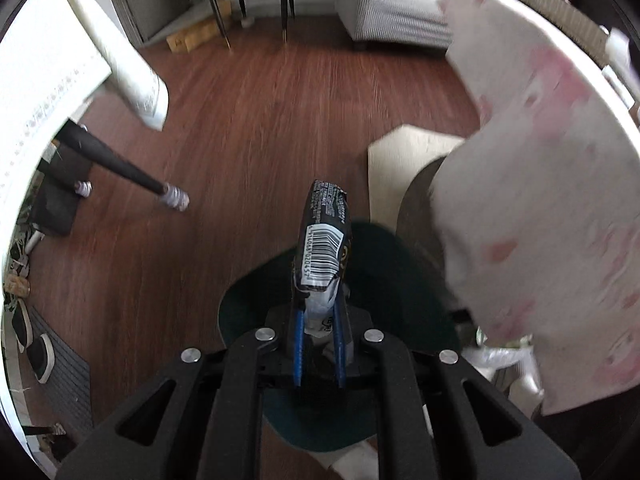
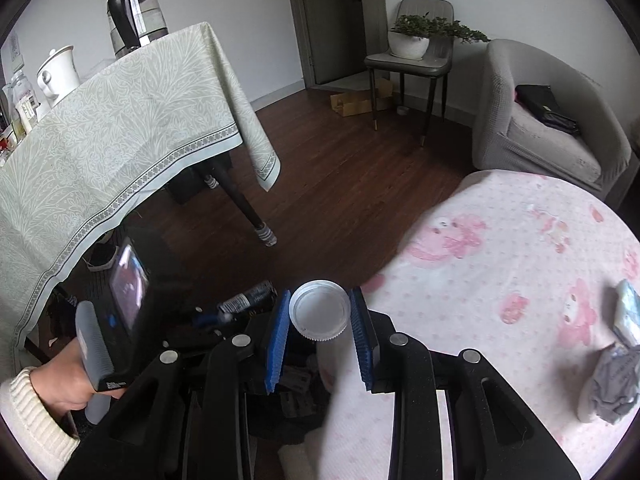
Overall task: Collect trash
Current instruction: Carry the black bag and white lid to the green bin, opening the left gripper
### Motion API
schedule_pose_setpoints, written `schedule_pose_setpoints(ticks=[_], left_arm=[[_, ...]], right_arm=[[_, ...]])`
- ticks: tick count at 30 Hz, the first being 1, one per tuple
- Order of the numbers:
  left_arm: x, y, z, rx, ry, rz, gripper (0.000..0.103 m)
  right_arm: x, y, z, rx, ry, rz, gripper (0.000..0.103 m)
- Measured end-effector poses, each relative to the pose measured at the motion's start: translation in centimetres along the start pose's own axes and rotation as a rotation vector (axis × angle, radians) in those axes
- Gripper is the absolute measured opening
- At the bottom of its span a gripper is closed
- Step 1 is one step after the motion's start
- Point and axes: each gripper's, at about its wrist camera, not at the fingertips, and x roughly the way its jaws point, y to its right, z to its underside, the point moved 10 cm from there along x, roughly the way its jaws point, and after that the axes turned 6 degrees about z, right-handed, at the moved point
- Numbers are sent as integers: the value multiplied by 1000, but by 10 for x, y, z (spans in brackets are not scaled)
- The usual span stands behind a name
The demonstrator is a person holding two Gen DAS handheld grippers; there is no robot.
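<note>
Wrapper (image 1: 324, 248) gripped in my left claw (image 1: 318, 320) over dark bin (image 1: 248, 300), cap (image 2: 319, 312) gripped in right claw (image 2: 320, 340); next, I judge, release both into bin.

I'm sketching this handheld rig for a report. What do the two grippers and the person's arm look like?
Both the left gripper and the right gripper have matte black frames with cut-out slots and round silver rivets. Their jaws carry ribbed blue pads. A black box with a screen sits on the left gripper above a grey ribbed handle. The sleeve is cream ribbed knit.
</note>
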Motion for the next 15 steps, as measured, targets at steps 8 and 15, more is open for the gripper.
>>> schedule_pose_setpoints(ticks=[8,15], left_arm=[[22,-20,35,13,-127,20,19],[11,-32,45,2,-118,26,37]], right_arm=[[28,-31,2,-42,-39,-22,31],[56,-54,10,-70,-91,-29,30]])
